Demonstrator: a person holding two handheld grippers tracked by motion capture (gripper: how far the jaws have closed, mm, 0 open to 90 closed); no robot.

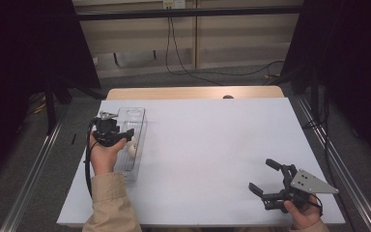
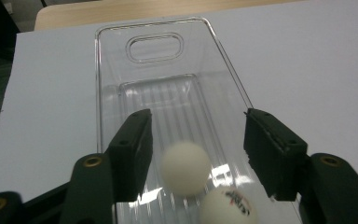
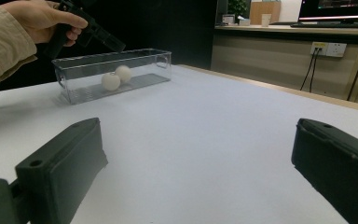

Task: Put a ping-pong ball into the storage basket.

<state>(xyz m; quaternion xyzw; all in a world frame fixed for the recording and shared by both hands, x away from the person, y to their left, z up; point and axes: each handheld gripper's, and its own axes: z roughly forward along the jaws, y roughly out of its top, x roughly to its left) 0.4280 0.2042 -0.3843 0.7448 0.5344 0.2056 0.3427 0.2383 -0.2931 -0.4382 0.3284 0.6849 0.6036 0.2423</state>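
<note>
Ball [image 2: 227, 207] with unreadable red print

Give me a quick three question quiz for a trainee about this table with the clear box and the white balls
1. How many white balls are in the clear box?
2. True or false: the left gripper is clamped on a ball.
3. Which gripper sits above the box: A) left, B) right?

Key
1. Two: a plain ball and a printed ball.
2. False. Its fingers stand apart and clear of the plain ball, which appears blurred between them over the box.
3. A. The right gripper is held over the bare white table, far from the box, fingers spread with nothing between.
</note>
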